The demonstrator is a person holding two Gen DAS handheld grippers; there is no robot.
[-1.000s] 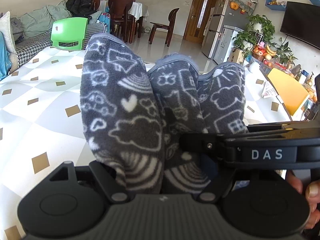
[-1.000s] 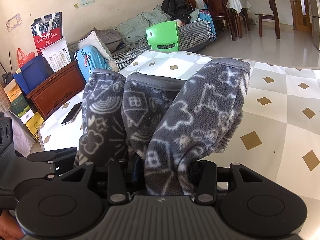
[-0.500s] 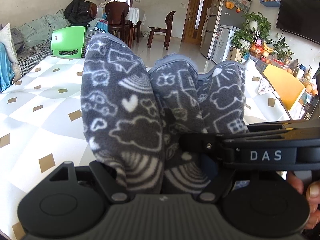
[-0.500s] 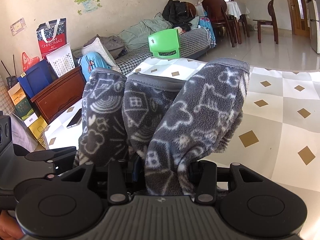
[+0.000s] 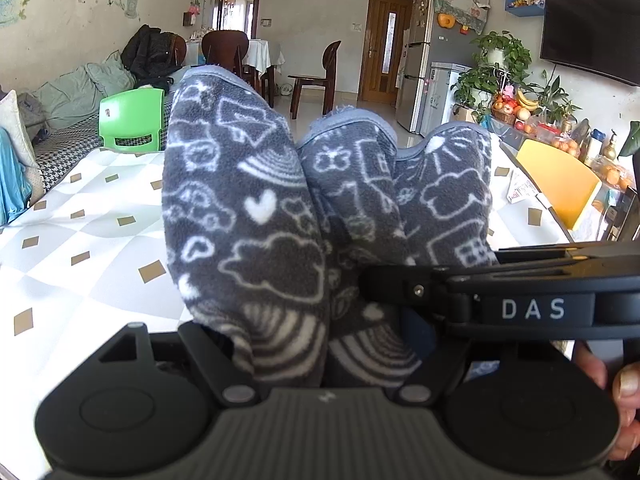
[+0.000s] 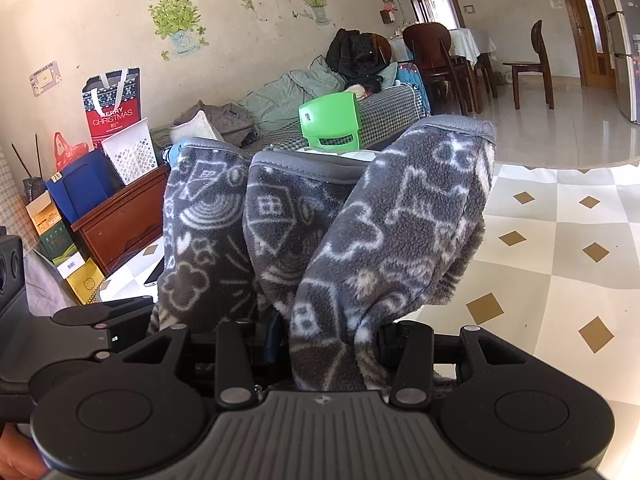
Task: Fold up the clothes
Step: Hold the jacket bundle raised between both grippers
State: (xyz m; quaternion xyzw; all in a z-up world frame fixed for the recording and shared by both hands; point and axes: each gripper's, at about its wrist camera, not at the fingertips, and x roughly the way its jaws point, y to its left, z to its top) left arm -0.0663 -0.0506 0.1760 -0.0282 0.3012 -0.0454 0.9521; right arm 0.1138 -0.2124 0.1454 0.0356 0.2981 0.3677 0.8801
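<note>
Both grippers — left gripper point(image 5: 324, 360) and right gripper point(image 6: 320, 360) — have jaws clamped on bunched, fuzzy grey fleece garment point(image 5: 248, 216) with white doodle print, above the diamond-patterned table point(image 5: 80, 240).

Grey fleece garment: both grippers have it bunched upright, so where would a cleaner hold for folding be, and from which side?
Probably the bound hem edge of the grey fleece garment, the smooth grey band along the tops of the lobes. Come in from the side, across the band. It is flatter and firmer than the bunched pile now pinched by the left gripper and right gripper; a corner would be better, but none shows.
</note>
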